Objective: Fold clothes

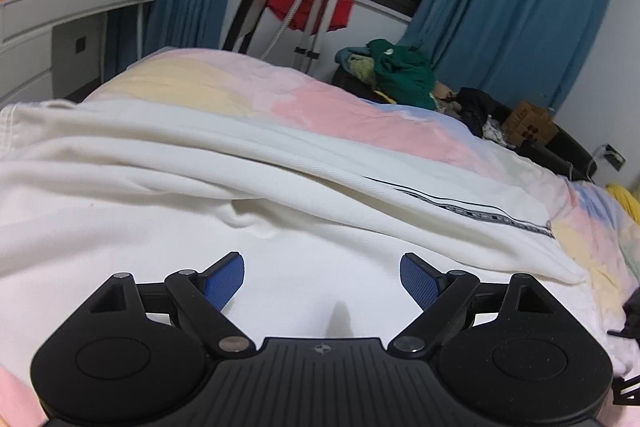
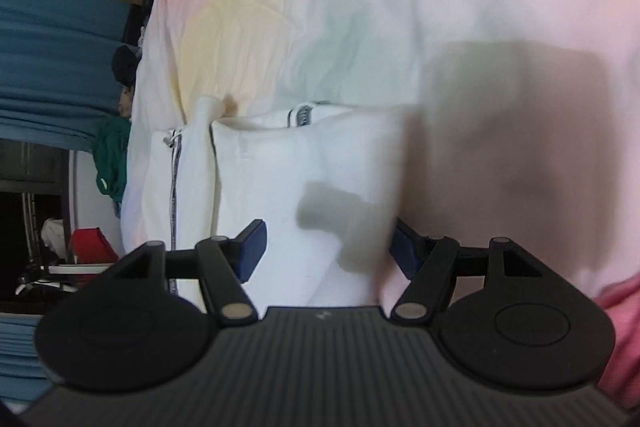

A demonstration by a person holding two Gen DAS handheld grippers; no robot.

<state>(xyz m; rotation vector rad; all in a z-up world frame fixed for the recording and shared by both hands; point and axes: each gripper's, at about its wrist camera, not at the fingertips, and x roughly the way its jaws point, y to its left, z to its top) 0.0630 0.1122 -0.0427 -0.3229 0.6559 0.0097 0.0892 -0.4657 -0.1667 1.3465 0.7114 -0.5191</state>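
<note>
The white garment [image 1: 280, 187] lies spread across the pastel bedspread [image 1: 320, 107], folded lengthwise, with a dark patterned stripe [image 1: 480, 213] running along its upper edge. In the right wrist view the same white garment [image 2: 300, 167] reaches its end near a drawstring [image 2: 170, 139], and the bedspread [image 2: 360, 7] extends beyond it.

The left gripper [image 1: 322, 277] sits low over the cloth with its blue pads [image 1: 224, 279] set wide apart, nothing between them. The right gripper [image 2: 324, 247] is likewise spread apart over the garment's edge, holding nothing; its shadow falls on the fabric.

Beyond the bed: a pile of clothes [image 1: 400, 71] topped by a green item, a cardboard box [image 1: 528, 125], blue curtains [image 1: 520, 7], a white dresser [image 1: 60, 27] and a stand with a red cloth [image 1: 308, 7].
</note>
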